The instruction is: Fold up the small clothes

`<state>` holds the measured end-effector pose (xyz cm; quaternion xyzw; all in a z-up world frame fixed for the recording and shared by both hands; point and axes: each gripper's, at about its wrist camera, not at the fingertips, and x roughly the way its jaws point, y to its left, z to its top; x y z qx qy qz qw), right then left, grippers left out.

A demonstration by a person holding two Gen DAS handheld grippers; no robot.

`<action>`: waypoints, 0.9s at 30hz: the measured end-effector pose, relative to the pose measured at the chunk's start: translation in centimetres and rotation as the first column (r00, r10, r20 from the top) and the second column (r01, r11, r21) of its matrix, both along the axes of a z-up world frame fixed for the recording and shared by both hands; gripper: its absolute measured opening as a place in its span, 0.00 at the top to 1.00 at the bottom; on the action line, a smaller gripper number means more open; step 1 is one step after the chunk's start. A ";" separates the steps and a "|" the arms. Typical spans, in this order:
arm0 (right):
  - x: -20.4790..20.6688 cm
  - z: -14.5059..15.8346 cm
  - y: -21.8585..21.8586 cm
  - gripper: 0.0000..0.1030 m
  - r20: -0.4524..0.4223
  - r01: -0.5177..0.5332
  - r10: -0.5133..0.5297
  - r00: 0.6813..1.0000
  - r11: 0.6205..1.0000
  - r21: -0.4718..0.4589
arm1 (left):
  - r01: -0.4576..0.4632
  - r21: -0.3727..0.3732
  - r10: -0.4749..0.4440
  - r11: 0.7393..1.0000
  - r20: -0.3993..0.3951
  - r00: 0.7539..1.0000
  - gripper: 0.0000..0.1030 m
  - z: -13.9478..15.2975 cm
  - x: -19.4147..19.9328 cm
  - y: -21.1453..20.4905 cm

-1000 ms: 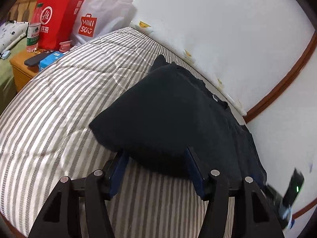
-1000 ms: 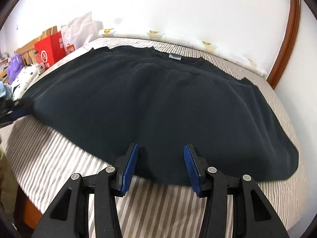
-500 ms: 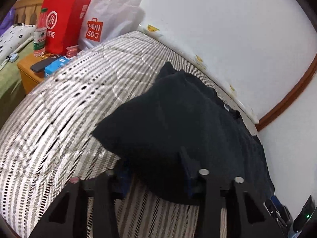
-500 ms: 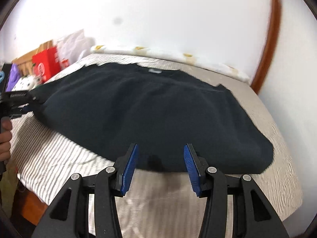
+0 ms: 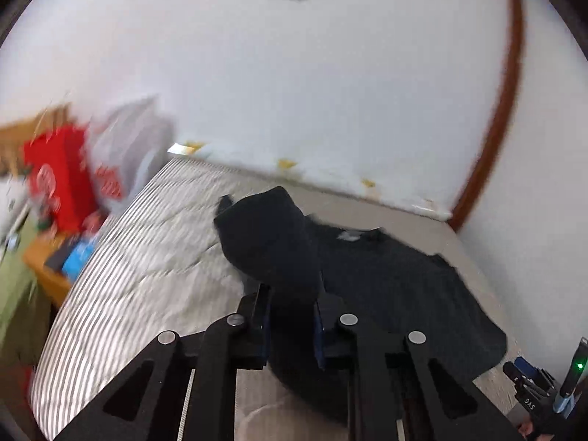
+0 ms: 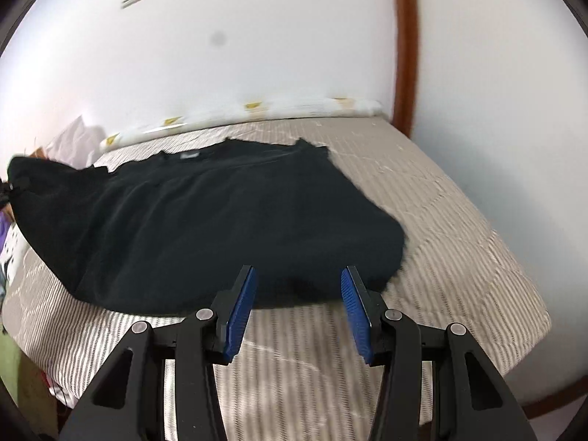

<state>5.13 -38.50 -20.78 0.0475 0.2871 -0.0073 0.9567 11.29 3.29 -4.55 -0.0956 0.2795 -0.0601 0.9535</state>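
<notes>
1. Our black shirt [image 6: 220,220] lies on the striped bed [image 6: 459,242].
2. Our left gripper [image 5: 290,316] is closing its fingers on the shirt's lifted left edge.
3. Our right gripper [image 6: 297,305] is released, fingers apart, near the shirt's front edge.

soft, even indoor light is filling both views, with no hard glare. the white wall [image 5: 330,73] is reading bright, nearly washed out. motion blur is smearing the left wrist view, worst on the red bag [image 5: 55,180] and the striped bedcover [image 5: 139,257]. the dark garment [image 6: 220,220] is losing detail in shadow. fisheye curvature is bending the brown door frame [image 6: 404,44], and black vignetting is ringing the corners.
</notes>
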 end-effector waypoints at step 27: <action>0.8 0.8 -1.0 0.31 0.020 -0.112 0.110 0.994 0.980 0.163 | 0.467 0.060 -0.460 0.882 -0.100 0.882 0.40 -4.7 -0.3 -12.3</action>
